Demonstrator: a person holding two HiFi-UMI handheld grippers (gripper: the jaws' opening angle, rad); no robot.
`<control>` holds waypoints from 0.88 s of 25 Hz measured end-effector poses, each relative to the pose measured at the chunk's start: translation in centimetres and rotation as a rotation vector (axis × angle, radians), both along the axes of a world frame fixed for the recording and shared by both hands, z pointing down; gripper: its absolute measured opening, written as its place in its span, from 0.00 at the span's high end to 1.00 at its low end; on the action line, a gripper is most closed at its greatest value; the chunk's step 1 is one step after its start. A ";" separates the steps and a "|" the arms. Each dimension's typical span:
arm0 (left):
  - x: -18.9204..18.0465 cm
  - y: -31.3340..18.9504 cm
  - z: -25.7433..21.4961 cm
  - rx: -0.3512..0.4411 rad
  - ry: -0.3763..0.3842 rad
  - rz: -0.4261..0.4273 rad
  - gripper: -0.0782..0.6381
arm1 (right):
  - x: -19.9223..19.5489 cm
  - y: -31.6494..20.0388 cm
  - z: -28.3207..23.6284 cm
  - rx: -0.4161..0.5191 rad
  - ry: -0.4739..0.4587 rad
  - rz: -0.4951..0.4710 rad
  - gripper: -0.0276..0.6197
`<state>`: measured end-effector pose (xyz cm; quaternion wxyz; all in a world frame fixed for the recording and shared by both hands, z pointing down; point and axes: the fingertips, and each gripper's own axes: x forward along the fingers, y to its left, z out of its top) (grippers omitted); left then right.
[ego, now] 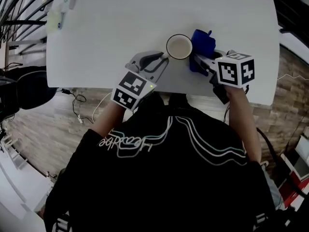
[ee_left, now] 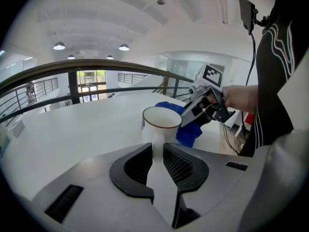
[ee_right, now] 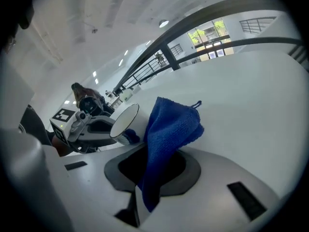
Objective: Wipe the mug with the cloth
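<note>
Mug [ego: 179, 47] clamped at the handle, cloth [ego: 203, 43] held at its right side, near the front edge of the tabletop [ego: 120, 23].

The mug's handle is largely hidden between the jaws of the left hand-held gripper [ego: 161, 57], which are closed on it; the lower body of the mug is cut off in the left gripper view. The jaw tips of the right hand-held gripper [ego: 199, 61] are covered by the cloth, on which they are closed, a fold hanging down between them. Contact between cloth and mug is likely but cannot be confirmed. The mug is seen to be round, white and smooth, with a thin dark rim line and a pale interior. The cloth is noted as blue, with a nubbly pile and a small loop at one corner. The tabletop is plain white and matt.
</note>
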<state>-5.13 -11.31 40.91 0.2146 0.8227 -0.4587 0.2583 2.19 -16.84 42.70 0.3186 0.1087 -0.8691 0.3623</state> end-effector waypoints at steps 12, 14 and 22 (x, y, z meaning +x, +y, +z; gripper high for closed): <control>-1.9 -0.5 -0.1 0.068 -0.079 -0.048 0.79 | -0.2 0.2 -0.4 0.014 0.016 -0.185 0.88; -1.9 -0.6 -0.1 0.084 -0.078 -0.049 0.79 | 0.3 -0.1 -1.4 0.012 -0.025 -0.183 0.88; -3.5 -1.7 -0.1 0.133 -0.115 -0.004 0.79 | -0.9 -2.0 -5.2 -0.028 -0.201 -0.130 0.88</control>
